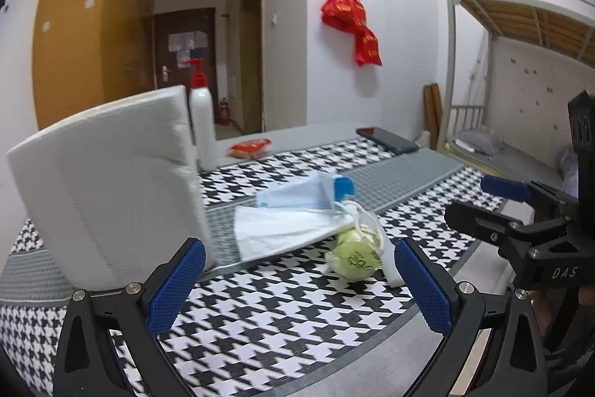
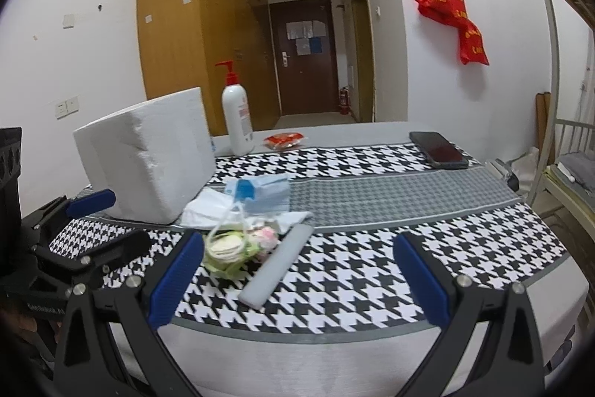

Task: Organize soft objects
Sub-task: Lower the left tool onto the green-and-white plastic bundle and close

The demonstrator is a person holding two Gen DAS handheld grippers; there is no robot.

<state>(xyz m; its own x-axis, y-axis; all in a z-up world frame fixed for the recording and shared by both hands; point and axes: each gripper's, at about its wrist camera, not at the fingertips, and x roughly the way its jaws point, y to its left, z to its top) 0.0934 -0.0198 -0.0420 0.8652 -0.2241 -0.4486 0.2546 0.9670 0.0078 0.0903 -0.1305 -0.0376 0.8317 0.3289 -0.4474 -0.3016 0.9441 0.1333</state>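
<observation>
A blue face mask lies on a white mask in the middle of the houndstooth cloth. In front of them sits a clear bag of soft round pads, with a white foam strip beside it. My left gripper is open, just short of the bag and holding nothing. Open and empty too, my right gripper has the strip between its fingers' lines, untouched.
A large white foam box stands at the left, with a red-pump bottle behind it. A red packet and a dark phone lie at the far side. A bunk bed stands to the right.
</observation>
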